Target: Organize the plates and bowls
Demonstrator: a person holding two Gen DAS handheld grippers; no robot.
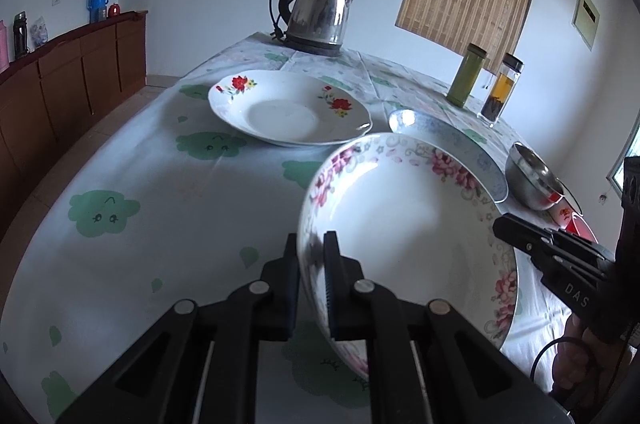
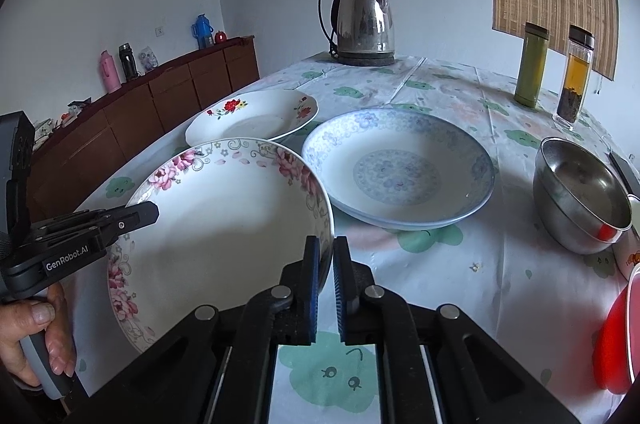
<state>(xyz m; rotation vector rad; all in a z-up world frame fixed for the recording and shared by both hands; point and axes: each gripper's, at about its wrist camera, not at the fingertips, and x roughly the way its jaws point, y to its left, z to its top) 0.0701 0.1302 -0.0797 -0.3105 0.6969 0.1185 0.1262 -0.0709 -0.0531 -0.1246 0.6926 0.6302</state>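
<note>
A white plate with pink flowers (image 1: 400, 224) (image 2: 224, 224) is held tilted above the tablecloth by both grippers. My left gripper (image 1: 310, 244) (image 2: 154, 213) is shut on its left rim. On the opposite rim my right gripper (image 2: 326, 248) (image 1: 498, 224) is shut too. Farther back lies a plate with red flowers (image 1: 288, 108) (image 2: 252, 116). A blue-patterned plate (image 2: 400, 168) (image 1: 452, 144) sits to its right, partly hidden behind the held plate in the left wrist view. A steel bowl (image 2: 580, 192) (image 1: 532, 180) stands at the right.
A steel kettle (image 2: 364, 20) stands at the table's far end, with a green bottle (image 2: 530, 64) and a tea bottle (image 2: 574, 76) at the far right. A red dish (image 2: 612, 336) lies at the right edge. A wooden sideboard (image 2: 160, 104) runs along the left wall.
</note>
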